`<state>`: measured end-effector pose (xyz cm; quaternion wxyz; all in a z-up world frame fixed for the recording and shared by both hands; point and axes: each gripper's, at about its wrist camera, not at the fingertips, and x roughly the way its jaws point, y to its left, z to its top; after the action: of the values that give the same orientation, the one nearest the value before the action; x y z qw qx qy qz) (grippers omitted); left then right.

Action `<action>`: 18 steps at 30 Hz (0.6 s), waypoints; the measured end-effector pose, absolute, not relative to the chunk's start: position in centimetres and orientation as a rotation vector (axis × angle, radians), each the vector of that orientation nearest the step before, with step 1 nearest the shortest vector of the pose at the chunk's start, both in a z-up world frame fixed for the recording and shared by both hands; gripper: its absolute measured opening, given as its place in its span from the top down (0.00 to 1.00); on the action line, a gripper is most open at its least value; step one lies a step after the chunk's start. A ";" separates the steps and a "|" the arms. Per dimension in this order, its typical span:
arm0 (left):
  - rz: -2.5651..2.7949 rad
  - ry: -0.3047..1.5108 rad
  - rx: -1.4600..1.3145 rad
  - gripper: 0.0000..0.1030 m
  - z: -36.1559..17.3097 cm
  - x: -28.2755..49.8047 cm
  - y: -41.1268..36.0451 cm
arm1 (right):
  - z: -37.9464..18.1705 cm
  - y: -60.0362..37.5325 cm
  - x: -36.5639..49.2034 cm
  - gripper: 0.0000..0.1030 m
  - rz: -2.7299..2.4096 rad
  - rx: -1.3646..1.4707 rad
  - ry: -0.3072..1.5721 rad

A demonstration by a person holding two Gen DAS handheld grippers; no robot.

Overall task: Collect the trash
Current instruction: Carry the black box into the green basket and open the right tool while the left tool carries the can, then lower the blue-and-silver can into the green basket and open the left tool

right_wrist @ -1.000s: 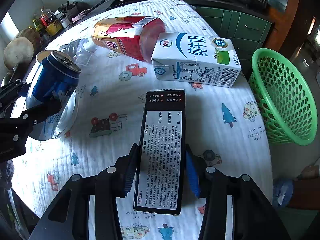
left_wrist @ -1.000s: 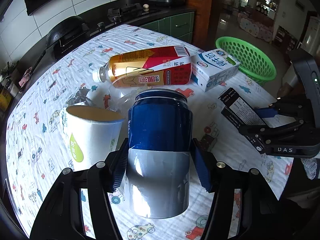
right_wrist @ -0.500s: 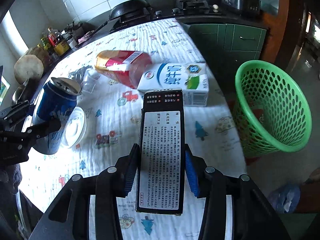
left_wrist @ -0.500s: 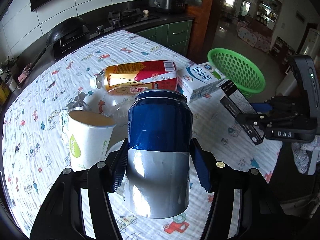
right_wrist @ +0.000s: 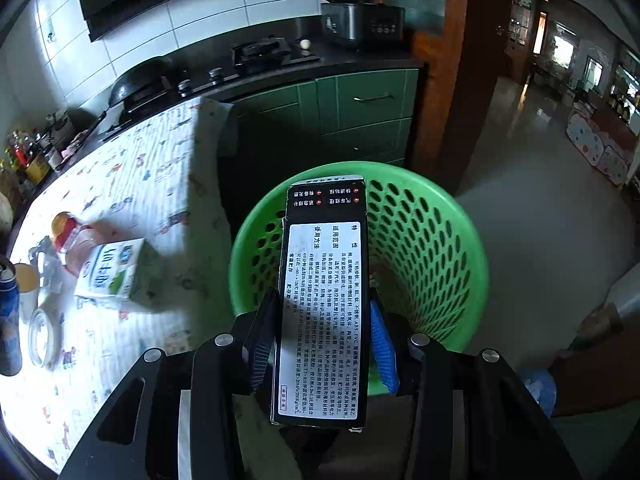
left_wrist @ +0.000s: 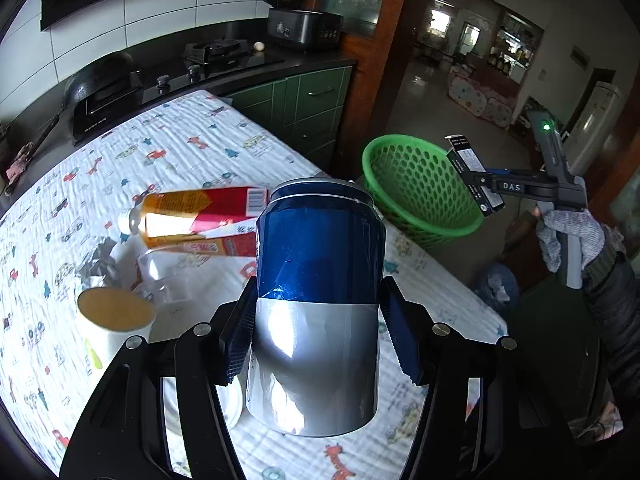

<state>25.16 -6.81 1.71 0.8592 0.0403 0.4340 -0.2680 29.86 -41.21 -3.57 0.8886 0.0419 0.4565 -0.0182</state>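
My left gripper [left_wrist: 318,332] is shut on a blue and silver can [left_wrist: 316,292] and holds it upright above the table. My right gripper [right_wrist: 322,340] is shut on a long black box [right_wrist: 322,300] with a white label, held over the open green basket [right_wrist: 432,240]. In the left wrist view the right gripper [left_wrist: 486,184] holds the black box [left_wrist: 474,174] above the far rim of the green basket [left_wrist: 416,192], which stands beyond the table's right edge.
On the patterned tablecloth [left_wrist: 180,148] lie a red and orange bottle [left_wrist: 192,216], a clear plastic cup [left_wrist: 168,276], crumpled foil [left_wrist: 98,260] and a white paper cup [left_wrist: 114,320]. A milk carton [right_wrist: 116,272] lies near the table's edge. Green cabinets [right_wrist: 360,108] stand behind the basket.
Both grippers have risen. The right gripper has carried the black box off the table to above the basket. The left gripper has lifted the can higher and turned toward the basket.
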 end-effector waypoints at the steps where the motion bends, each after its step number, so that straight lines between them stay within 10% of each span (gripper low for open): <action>1: -0.570 0.908 0.085 0.43 1.9 25.5 -7.6 | -4.0 -42.2 30.3 0.59 -0.043 0.085 0.952; 18: -0.715 0.915 0.133 0.43 2.8 32.2 -22.8 | -13.1 -48.7 36.4 0.58 -0.080 0.077 1.072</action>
<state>32.17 -22.83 2.82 0.8339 0.0629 0.4320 -0.3376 36.44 -48.74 -13.13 0.8582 0.0369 0.5106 -0.0380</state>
